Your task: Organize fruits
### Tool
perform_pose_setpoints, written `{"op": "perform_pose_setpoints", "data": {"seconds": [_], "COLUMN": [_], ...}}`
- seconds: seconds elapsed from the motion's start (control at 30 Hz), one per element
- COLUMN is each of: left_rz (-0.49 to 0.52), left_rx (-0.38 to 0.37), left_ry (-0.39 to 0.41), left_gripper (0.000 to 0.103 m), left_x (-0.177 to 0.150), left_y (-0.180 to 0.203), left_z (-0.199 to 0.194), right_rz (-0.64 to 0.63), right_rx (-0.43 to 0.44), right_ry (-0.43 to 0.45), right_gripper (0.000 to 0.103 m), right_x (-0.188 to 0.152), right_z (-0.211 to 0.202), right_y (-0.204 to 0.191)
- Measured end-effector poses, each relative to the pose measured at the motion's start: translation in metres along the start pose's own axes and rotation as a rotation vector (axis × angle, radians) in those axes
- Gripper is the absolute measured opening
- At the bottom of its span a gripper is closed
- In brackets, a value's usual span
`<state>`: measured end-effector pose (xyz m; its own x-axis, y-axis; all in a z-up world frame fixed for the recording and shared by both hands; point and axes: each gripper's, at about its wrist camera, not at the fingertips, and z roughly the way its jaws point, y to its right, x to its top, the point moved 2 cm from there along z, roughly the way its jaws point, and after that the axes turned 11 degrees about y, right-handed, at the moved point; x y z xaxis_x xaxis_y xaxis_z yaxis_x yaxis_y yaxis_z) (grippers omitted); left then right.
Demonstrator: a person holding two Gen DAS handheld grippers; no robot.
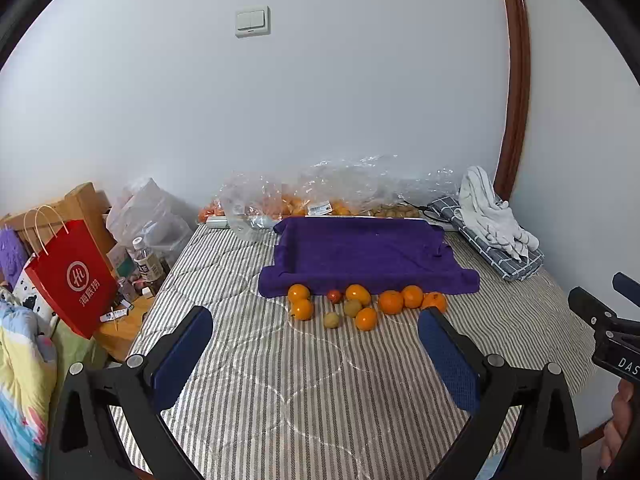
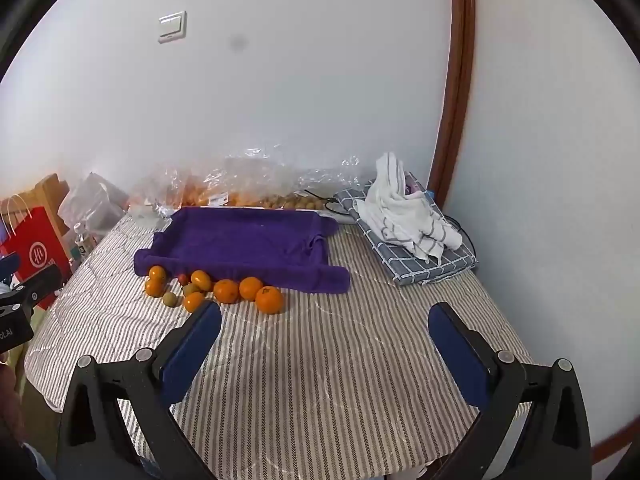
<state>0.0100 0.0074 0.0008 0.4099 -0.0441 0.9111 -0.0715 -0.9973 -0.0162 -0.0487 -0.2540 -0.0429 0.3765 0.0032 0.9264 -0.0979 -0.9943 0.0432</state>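
Orange round fruits [image 1: 391, 302] w/ small greenish ones sit loose before purple cloth-lined tray [image 1: 360, 252] on striped bed, likely awaiting sorting; left tool [image 1: 316, 332], right tool [image 2: 325, 326] both wide open, holding nothing.

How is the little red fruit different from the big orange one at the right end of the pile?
The red fruit is much smaller than the orange and dark red rather than bright orange. The red fruit sits close against the purple towel with other fruits around it, while the orange sits at the pile's right end. Both are round and rest on the striped cover.
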Motion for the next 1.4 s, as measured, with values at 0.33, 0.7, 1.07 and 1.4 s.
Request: {"op": "perform_pose_setpoints", "data": {"seconds": [0.33,0.7,1.07,1.4], "left_rz": [0.012,0.012,0.012,0.012], "left_rx": [-0.005,-0.006,-0.005,-0.004], "left_ry": [0.01,0.012,0.012,0.013], "left_gripper": [0.103,0.103,0.103,0.103], "left_x": [-0.001,-0.001,-0.001,-0.001], "left_y": [0.004,0.006,0.007,0.008], "left_z": [-0.002,-0.003,-0.003,-0.002], "right_rz": [0.012,0.011,0.017,0.016], "right_rx": [0.005,0.004,0.0,-0.004], "right_ry": [0.013,0.013,0.02,0.025], "right_gripper": [0.102,0.102,0.102,0.102], "right_x": [0.003,0.003,0.002,0.002], "right_z": [-0.005,-0.007,-0.011,-0.013], "right_y": [0.003,0.001,0.0,0.0]}}
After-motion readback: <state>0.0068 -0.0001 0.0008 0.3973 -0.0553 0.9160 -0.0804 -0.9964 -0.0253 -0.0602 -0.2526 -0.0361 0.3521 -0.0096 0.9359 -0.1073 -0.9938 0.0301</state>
